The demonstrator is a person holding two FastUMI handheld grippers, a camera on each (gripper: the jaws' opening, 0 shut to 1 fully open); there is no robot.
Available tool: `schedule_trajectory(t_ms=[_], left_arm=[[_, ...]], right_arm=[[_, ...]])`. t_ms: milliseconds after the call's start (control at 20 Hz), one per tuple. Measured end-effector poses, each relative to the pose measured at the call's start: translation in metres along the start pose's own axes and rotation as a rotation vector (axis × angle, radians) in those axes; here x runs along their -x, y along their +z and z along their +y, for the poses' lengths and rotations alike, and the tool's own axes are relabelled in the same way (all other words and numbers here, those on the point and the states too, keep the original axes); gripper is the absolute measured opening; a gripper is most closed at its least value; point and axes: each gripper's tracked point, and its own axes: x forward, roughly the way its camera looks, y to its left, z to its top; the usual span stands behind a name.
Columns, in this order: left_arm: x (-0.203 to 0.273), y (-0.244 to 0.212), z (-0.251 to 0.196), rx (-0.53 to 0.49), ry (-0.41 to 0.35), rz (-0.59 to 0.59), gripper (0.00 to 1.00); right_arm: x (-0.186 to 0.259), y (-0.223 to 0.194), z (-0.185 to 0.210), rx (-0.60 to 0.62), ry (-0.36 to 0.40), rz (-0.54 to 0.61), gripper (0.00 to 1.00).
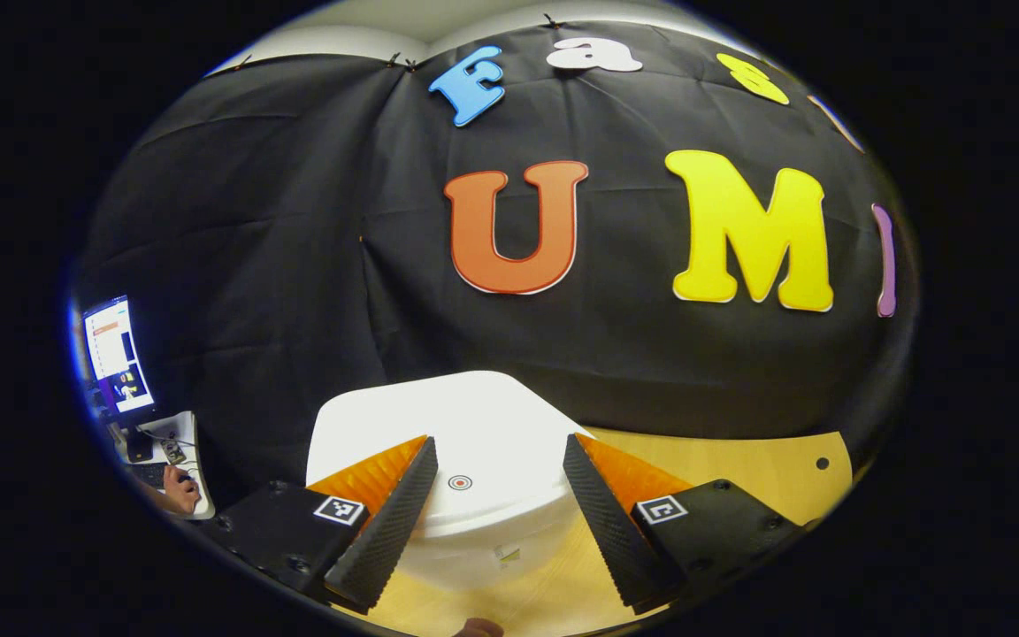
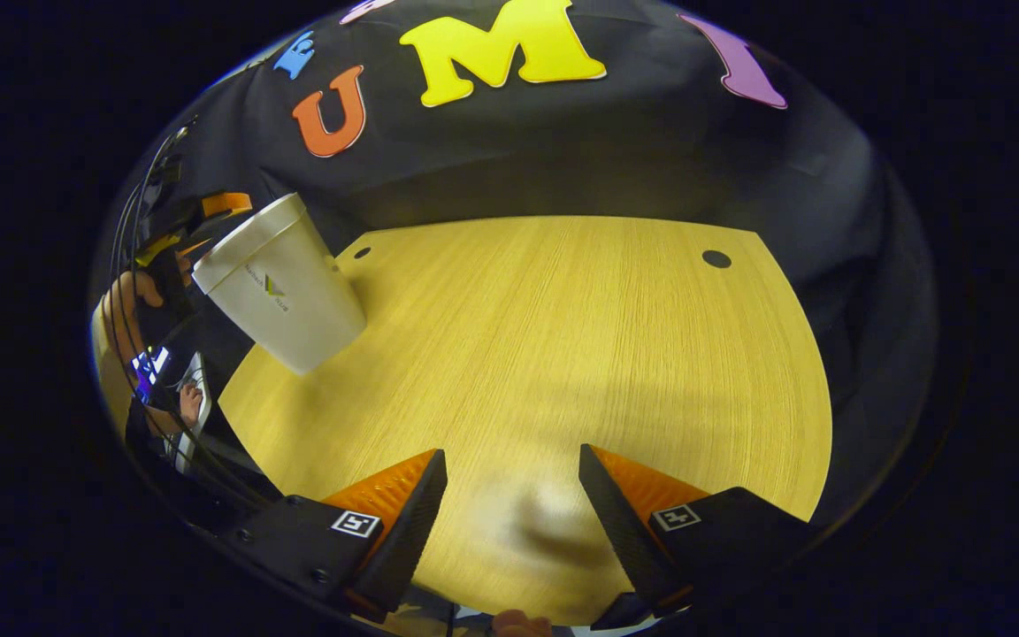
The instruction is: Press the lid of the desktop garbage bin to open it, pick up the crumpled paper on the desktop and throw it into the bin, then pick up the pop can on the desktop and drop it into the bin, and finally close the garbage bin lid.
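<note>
One garbage bin [image 1: 474, 478], lid apparently closed; two tools [image 1: 496, 522] [image 2: 509, 531] agape.

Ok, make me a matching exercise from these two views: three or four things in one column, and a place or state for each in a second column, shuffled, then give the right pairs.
Things:
1. garbage bin
2. left gripper
3. right gripper
4. round red mark

Places or states:
A. on the bin's white lid
B. open over bare wooden tabletop
C. white, lid down, at the table's left edge
D. open, fingers either side of the bin's lid

Pairs: 1-C, 2-D, 3-B, 4-A
</note>
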Motion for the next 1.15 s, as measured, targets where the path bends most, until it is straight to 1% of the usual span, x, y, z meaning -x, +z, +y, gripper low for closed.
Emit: schedule_trajectory(t_ms=[150, 250, 300, 350, 400, 450, 500, 550, 600, 650, 700, 750, 900, 950, 1050, 1100, 1150], left_arm=[[0.028, 0.003, -0.015, -0.035, -0.094, -0.014, 0.95], [0.049, -0.001, -0.036, -0.045, -0.194, -0.007, 0.95], [0.059, -0.008, -0.046, -0.064, -0.243, 0.009, 0.95], [0.069, -0.013, -0.055, -0.096, -0.286, 0.018, 0.95], [0.074, -0.013, -0.058, -0.127, -0.309, 0.011, 0.95], [0.080, -0.010, -0.061, -0.153, -0.327, -0.006, 0.96], [0.088, -0.009, -0.068, -0.169, -0.355, -0.022, 0.98], [0.094, -0.010, -0.071, -0.177, -0.380, -0.022, 0.98], [0.096, -0.015, -0.072, -0.174, -0.399, -0.021, 0.98], [0.100, -0.015, -0.079, -0.164, -0.436, -0.022, 0.98], [0.105, -0.016, -0.088, -0.164, -0.462, -0.022, 0.99], [0.107, -0.015, -0.090, -0.168, -0.474, -0.024, 0.99], [0.113, -0.011, -0.097, -0.154, -0.535, -0.040, 0.99], [0.113, -0.011, -0.098, -0.151, -0.546, -0.040, 0.99], [0.112, -0.007, -0.093, -0.157, -0.543, -0.054, 0.99], [0.112, -0.004, -0.092, -0.157, -0.547, -0.063, 0.99], [0.112, -0.003, -0.092, -0.159, -0.551, -0.067, 0.99]], right_arm=[[0.014, 0.032, 0.016, 0.017, -0.043, -0.085, 0.95], [0.026, 0.052, 0.030, 0.016, -0.063, -0.141, 0.95], [0.033, 0.062, 0.037, 0.009, -0.071, -0.166, 0.90], [0.041, 0.072, 0.044, 0.000, -0.082, -0.197, 0.95], [0.050, 0.082, 0.047, 0.002, -0.113, -0.237, 0.95], [0.062, 0.096, 0.048, 0.004, -0.159, -0.301, 0.95], [0.074, 0.109, 0.053, 0.003, -0.186, -0.371, 0.95], [0.086, 0.122, 0.063, 0.016, -0.195, -0.440, 0.95], [0.096, 0.131, 0.068, 0.044, -0.215, -0.490, 0.95], [0.104, 0.139, 0.071, 0.065, -0.236, -0.532, 0.95], [0.110, 0.143, 0.073, 0.064, -0.253, -0.561, 0.95], [0.114, 0.147, 0.078, 0.057, -0.258, -0.587, 0.95], [0.126, 0.162, 0.085, 0.073, -0.316, -0.637, 0.95], [0.126, 0.165, 0.089, 0.077, -0.321, -0.647, 0.95], [0.126, 0.165, 0.096, 0.087, -0.328, -0.655, 0.95], [0.127, 0.163, 0.099, 0.099, -0.327, -0.653, 0.90], [0.124, 0.163, 0.103, 0.104, -0.321, -0.649, 0.91]])
